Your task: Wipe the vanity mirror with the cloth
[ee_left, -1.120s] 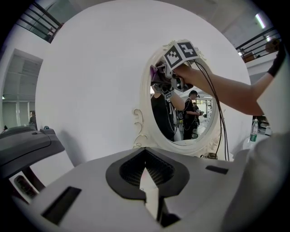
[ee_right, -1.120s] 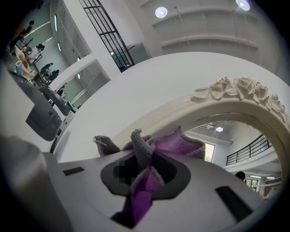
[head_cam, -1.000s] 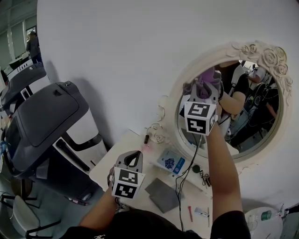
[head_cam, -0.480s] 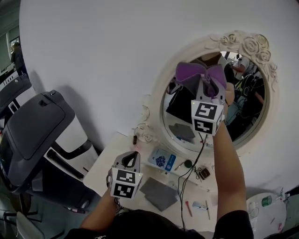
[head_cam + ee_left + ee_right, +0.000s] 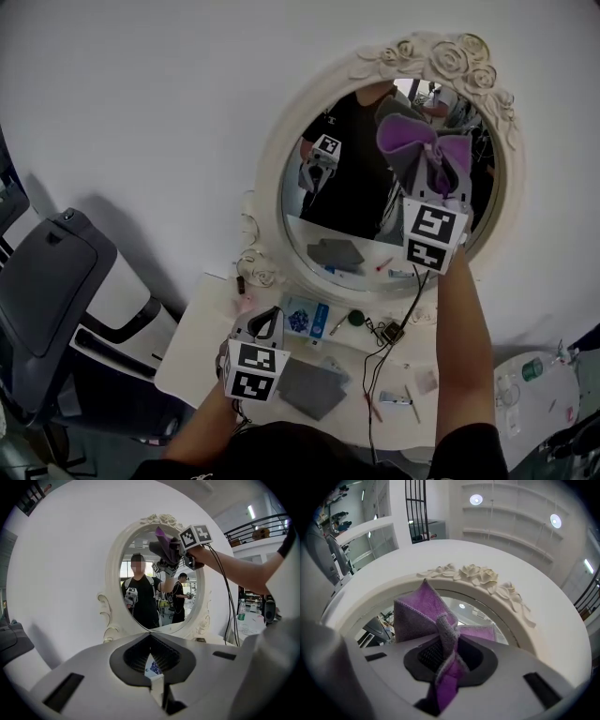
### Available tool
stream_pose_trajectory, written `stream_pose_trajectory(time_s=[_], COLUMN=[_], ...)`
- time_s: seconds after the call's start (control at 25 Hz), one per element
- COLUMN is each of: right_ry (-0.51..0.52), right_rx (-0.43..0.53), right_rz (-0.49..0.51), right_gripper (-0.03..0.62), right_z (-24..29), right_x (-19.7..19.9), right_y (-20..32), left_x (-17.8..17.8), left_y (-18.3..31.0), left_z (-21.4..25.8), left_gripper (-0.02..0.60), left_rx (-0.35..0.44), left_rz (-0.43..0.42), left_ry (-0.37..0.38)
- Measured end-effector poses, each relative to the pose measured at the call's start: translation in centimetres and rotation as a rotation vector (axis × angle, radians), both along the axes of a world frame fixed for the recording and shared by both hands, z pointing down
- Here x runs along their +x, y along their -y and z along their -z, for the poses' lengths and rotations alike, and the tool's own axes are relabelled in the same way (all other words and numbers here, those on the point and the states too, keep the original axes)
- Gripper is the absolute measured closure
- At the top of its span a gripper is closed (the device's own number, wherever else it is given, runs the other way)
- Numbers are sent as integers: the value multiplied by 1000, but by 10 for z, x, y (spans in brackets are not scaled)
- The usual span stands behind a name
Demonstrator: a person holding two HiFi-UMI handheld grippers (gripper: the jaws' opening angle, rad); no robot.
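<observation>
Head view: the right gripper (image 5: 429, 183) is up at the upper right part of the vanity mirror (image 5: 281, 178). Its jaws are clenched on a purple cloth (image 5: 417, 141), which fans out at the glass just under the frame's rose-carved top. The left gripper (image 5: 266, 321) hangs below the mirror over the white table (image 5: 202, 337), jaws closed together with nothing between them. A grey square pad (image 5: 309, 386) lies on that table.

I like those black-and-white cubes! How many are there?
2. One is on the left hand-held gripper, low over the table. One is on the right hand-held gripper, holding the cloth at the mirror. The glass also reflects one.
</observation>
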State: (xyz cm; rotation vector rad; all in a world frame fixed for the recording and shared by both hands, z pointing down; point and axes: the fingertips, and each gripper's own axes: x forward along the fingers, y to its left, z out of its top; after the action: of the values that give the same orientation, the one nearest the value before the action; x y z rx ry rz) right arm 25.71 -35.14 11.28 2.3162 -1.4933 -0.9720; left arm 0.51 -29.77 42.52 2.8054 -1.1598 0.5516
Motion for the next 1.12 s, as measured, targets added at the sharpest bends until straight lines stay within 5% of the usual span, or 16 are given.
stream_pose_trajectory(time_s=[0.52,0.84,1.12], right_ry=[220,455,468], right_rx=[71,65,-37], right_rz=[-161,-99,-13], right_gripper=[537,537,539], right_z=[-33,-122,-169], right_x=[118,146,138], right_y=[-68,-82,-74], left_x=[44,65,69], left_y=[-7,-12,-13], left_z=[-10,-14,-18], left_gripper=[577,575,577], left_rx=[-6,4,-1], left_rz=[-104,-143,-129], left_ry=[46,85,108])
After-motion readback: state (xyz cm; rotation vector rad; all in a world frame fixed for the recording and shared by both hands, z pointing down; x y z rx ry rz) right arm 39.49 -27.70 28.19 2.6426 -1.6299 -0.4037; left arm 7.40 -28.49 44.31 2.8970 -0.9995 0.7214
